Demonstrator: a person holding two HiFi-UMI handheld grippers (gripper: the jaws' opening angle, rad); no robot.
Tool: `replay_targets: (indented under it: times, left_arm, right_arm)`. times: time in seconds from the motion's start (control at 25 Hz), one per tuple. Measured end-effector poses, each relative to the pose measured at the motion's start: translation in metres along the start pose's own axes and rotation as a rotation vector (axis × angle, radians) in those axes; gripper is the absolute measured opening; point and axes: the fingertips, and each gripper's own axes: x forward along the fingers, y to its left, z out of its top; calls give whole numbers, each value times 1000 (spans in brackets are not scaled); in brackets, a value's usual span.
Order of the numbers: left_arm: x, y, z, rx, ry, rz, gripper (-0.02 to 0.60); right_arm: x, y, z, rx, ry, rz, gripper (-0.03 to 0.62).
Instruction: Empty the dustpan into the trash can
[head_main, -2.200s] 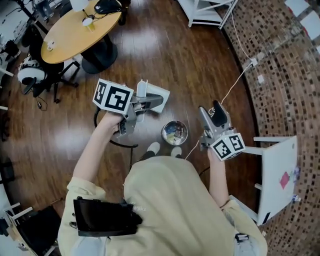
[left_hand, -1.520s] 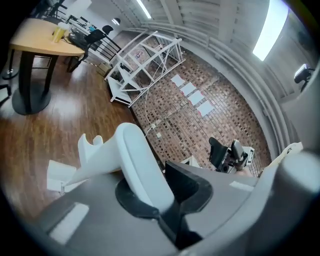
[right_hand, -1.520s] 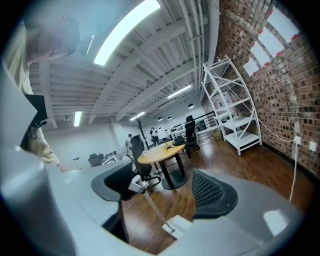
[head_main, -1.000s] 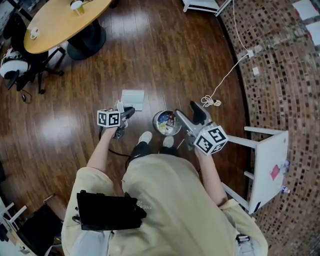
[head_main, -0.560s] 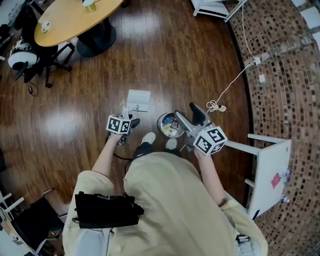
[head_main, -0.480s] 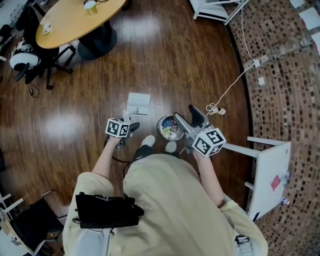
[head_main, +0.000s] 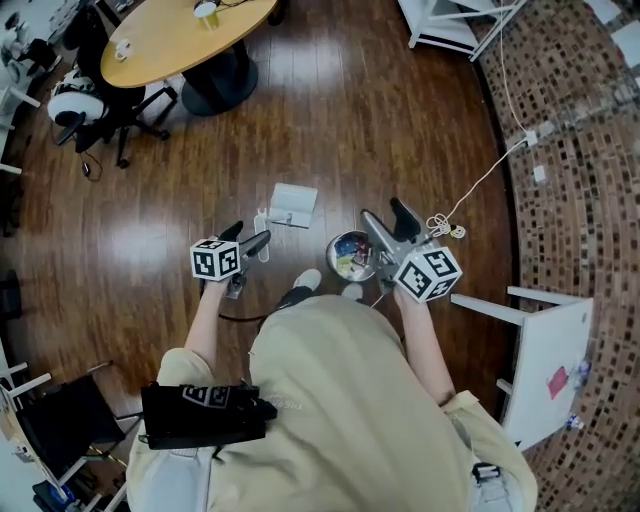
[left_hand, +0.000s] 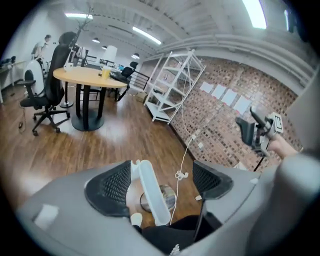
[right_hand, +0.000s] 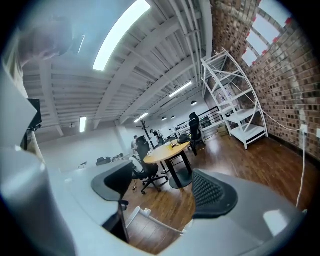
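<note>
- The dustpan (head_main: 293, 204) lies white on the wooden floor (head_main: 150, 240), a little above the frame's middle in the head view. It is just upper left of the small round trash can (head_main: 331, 256), which has mixed rubbish inside.
- Judged from that, the emptying looks done and the pan has been set down.
- Risk: the left tongs (head_main: 246, 236) hang close by the pan's handle end. A careless swing there could knock the pan and scatter any dust left in it.
- Risk: the person's white shoes (head_main: 308, 281) stand right against the can at its lower edge. A step forward could tip it and spill the rubbish back onto the floor.
- Risk: a pale cable (head_main: 480, 180) trails across the floor to a coil just right of the right tongs (head_main: 382, 210). It could catch a foot if the person turns that way.
- Left tongs (left_hand: 162, 182): the jaws have just been opening and now stand wide.
- In the left gripper view the dustpan (left_hand: 152, 197) shows edge-on in the gap, close to the left pad in the frame. It looks to be down on the floor, not pinched, so these tongs grip nothing.
- Right tongs (right_hand: 165, 190): the jaws stand apart in the right gripper view. Only far floor and furniture show between them, so they hold nothing.
</note>
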Motion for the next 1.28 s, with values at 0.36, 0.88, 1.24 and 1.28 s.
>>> replay_targets:
  times: [0.36, 0.88, 1.24, 1.28]
  left_arm:
    - [-23, -130, 126, 260, -226, -124, 383]
    - [32, -340, 201, 652, -332, -342, 373]
    - [43, -403, 223, 816, -514, -263, 374]
    - [44, -407, 223, 837, -517, -264, 374]
  right_arm:
    - [-46, -6, 55, -14, -211, -69, 360]
    - [-162, -34, 131, -117, -461, -366, 360]
    - [-239, -53, 147, -356, -505, -759, 459]
    - [-241, -53, 145, -358, -501, -766, 459]
